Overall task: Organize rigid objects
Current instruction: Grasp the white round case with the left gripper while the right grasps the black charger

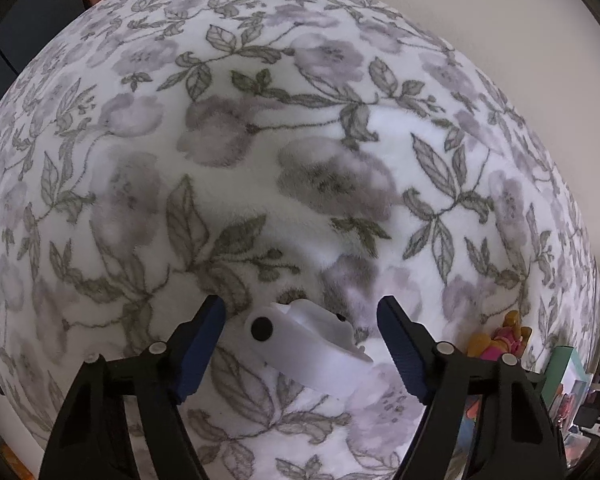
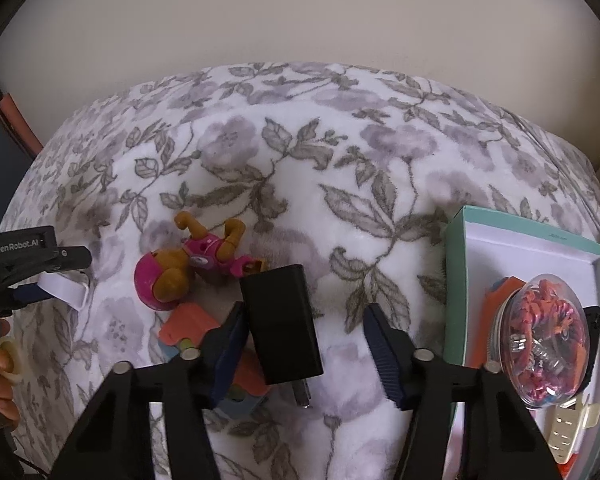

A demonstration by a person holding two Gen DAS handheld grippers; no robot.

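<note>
My left gripper (image 1: 302, 318) is open over the floral blanket (image 1: 300, 140), with a white plastic piece (image 1: 308, 350) lying between its fingers. That piece (image 2: 66, 290) and the left gripper (image 2: 32, 276) also show at the left of the right wrist view. My right gripper (image 2: 304, 320) is open, with a black charger (image 2: 282, 324) lying between its fingers, close to the left one. A pink and tan toy figure (image 2: 192, 260) lies just beyond the charger; it also shows in the left wrist view (image 1: 500, 338).
A teal box (image 2: 528, 240) at the right holds a clear egg of red bits (image 2: 544, 340), an orange item (image 2: 500, 290) and a cream plug (image 2: 568, 432). Orange and blue pieces (image 2: 188, 324) lie under my right gripper's left finger. A wall stands behind the bed.
</note>
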